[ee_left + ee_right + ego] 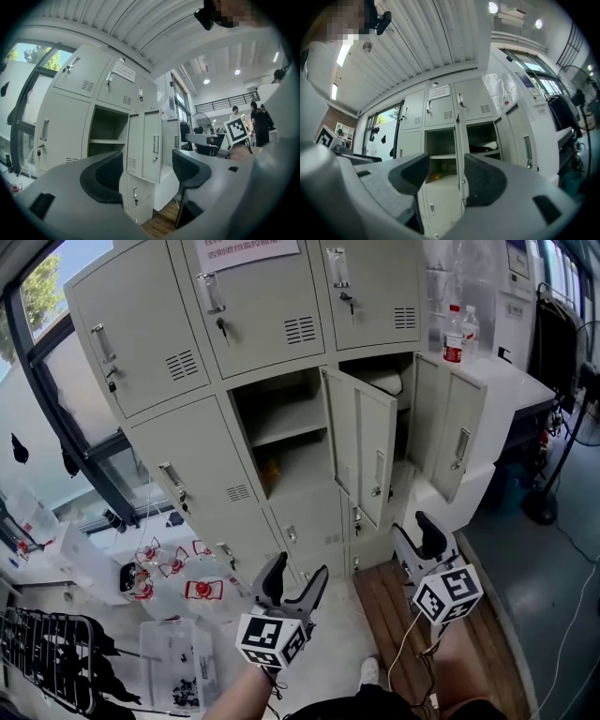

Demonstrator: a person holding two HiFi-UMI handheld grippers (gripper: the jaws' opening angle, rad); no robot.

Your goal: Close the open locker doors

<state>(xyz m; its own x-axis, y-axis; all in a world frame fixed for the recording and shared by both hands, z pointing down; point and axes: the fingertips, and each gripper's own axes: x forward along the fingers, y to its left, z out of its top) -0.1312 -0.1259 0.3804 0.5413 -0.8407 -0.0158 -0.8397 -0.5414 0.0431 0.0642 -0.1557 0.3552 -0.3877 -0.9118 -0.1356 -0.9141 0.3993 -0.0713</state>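
Note:
A grey bank of lockers stands ahead with two middle-row doors swung out. The middle door hangs open in front of its compartment, which has a shelf. The right door is open too, showing a white thing inside. My left gripper is open and empty, low in front of the lockers. My right gripper is open and empty, below the right door.
A white counter with two bottles abuts the lockers on the right. Clear plastic boxes and a black wire rack lie on the floor at left. A wooden pallet is underfoot. People stand far off in the left gripper view.

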